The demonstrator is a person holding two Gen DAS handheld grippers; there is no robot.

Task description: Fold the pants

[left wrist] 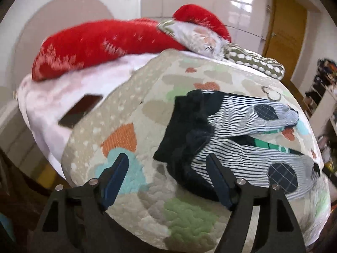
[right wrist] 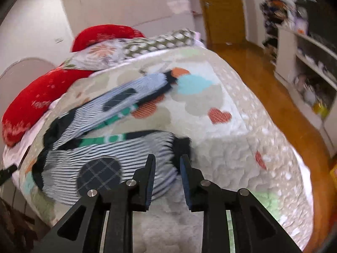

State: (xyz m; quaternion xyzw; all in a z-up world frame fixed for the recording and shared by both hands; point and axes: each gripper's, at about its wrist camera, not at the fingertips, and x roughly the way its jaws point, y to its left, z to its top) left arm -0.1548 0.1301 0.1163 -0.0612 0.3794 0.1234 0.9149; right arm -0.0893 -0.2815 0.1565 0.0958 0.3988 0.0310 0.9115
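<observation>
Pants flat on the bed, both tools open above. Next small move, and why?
Probably lower the right tool onto the near leg's cuff and close. Its jaws are open just short of the cuff, and the pants lie spread, unfolded. The left tool hangs open by the waist.

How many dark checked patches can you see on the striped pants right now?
2. One patch sits on the nearer leg, close to the right gripper; the other is on the farther leg. More may be hidden underneath the pants.
</observation>
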